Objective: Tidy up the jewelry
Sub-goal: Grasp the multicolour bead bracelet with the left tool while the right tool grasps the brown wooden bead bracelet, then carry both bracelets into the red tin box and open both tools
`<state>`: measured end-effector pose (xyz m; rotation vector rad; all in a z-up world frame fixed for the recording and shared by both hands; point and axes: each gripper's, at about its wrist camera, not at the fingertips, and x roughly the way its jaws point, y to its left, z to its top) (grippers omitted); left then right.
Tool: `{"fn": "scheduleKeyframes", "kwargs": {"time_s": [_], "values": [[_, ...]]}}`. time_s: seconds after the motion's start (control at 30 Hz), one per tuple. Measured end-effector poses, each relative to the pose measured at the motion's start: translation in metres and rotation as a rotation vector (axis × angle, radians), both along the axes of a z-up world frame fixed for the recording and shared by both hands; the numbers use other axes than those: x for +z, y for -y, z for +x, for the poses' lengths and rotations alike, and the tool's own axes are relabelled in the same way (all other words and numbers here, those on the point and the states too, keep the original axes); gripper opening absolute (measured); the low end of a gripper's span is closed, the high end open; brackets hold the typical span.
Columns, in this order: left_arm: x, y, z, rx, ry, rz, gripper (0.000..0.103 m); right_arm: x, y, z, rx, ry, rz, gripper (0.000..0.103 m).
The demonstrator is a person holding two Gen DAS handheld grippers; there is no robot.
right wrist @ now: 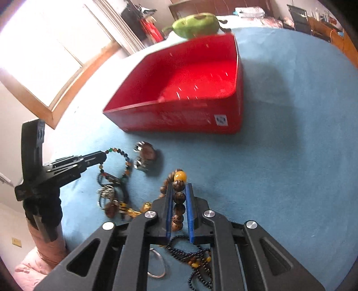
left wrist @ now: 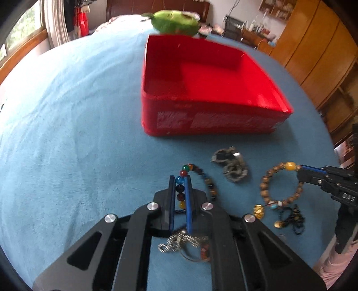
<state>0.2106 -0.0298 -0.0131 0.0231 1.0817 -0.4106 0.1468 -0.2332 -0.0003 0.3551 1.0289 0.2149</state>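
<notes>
My left gripper (left wrist: 180,179) is shut on a bracelet of coloured beads (left wrist: 202,176), whose loop hangs off to the right of the jaws. My right gripper (right wrist: 179,187) is shut on a brown wooden bead bracelet (right wrist: 177,197) with a yellow bead (right wrist: 180,175) at its top. An open red box (left wrist: 201,107) stands on the blue blanket beyond both grippers, with nothing seen inside. From the left wrist view the right gripper (left wrist: 301,172) grips the wooden bracelet (left wrist: 266,181) at the right. From the right wrist view the left gripper (right wrist: 104,155) holds the coloured beads (right wrist: 125,159) at the left.
A silver metal watch (left wrist: 230,164) lies between the two bracelets. A chain, a thin ring (right wrist: 157,265), gold pieces (left wrist: 259,211) and a black bead string (left wrist: 293,218) lie near the front. A green plush toy (left wrist: 176,21) sits behind the box. Wooden cabinets (left wrist: 317,58) stand right.
</notes>
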Motion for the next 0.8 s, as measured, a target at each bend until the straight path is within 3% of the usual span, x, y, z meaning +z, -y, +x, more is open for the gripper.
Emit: {"fn": "scheduleKeyframes", "kwargs": {"time_s": [0.4, 0.8], "values": [[0.067, -0.003, -0.030, -0.021, 0.154, -0.093, 0.006, 0.061, 0.010, -0.026, 0.020, 0.114, 0.004, 0.011], [0.099, 0.034, 0.022, 0.011, 0.241, -0.095, 0.006, 0.107, 0.014, 0.024, -0.050, 0.246, -0.014, 0.011]]}}
